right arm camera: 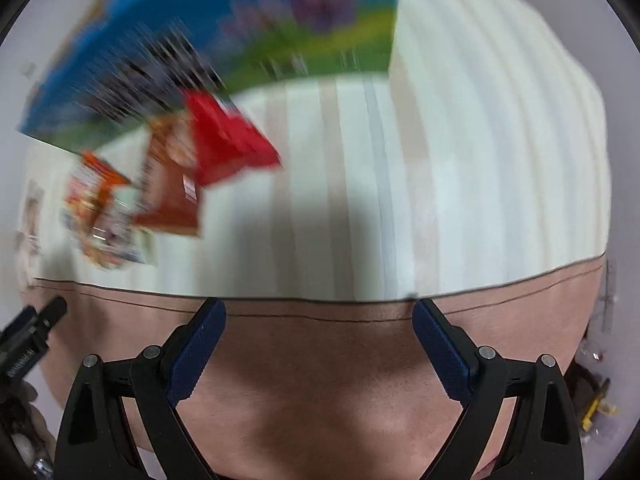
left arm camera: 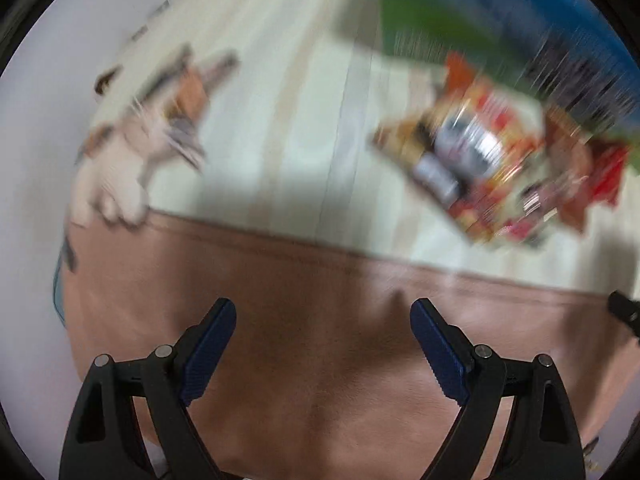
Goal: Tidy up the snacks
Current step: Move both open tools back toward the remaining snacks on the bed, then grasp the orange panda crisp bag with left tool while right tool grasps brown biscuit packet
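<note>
Both grippers stand wide open with nothing between their blue pads: the left gripper and the right gripper each hang over the pinkish-brown near strip of the surface, side by side, pointing down at it.

Much of the scene is smeared by blur. Beyond the strip lies a cream striped cloth. On it, toward the far side, sits a pile of snack packets; their printing cannot be read. From the right gripper's view three can be told apart: a red packet partly lying over an orange-brown packet, and to their left a multicoloured packet.

Behind the packets stands a blue and green box with a cartoon picture, its top cut off by the frame; whether it is open or holds anything cannot be made out. On the far left of the cloth lies a pale heap of something, too blurred to name.
</note>
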Motion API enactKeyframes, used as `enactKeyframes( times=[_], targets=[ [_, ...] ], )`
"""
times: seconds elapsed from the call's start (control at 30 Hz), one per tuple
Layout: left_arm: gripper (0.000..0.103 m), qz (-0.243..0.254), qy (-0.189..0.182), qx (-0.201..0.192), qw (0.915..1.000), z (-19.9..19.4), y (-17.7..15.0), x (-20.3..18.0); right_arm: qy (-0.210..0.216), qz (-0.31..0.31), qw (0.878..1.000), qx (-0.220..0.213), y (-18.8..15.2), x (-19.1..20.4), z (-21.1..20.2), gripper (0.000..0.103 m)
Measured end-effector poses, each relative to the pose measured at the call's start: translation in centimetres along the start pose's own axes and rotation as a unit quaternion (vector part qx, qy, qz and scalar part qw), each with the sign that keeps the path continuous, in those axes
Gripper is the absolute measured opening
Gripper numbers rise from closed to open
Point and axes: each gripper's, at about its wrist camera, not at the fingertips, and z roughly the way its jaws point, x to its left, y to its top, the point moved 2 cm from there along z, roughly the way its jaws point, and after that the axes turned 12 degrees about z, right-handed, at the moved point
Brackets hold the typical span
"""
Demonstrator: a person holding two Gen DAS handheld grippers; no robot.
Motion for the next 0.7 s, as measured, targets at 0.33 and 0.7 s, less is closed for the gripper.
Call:
enactKeyframes(
  times=[0.33,0.7],
  targets=[
    [0.103,-0.027,-0.026,0.004,0.9993,3.7,-0.2,0.0,-0.044,-0.005,0.999,0.02,0.4,-0.3,4.7,0.103],
    [0.088,-0.022,-0.034,-0.009,0.9991,2.0,0.5,0.2,-0.064,0.003,0.997,0.032,0.7,-0.4,5.2,0.103]
  ],
)
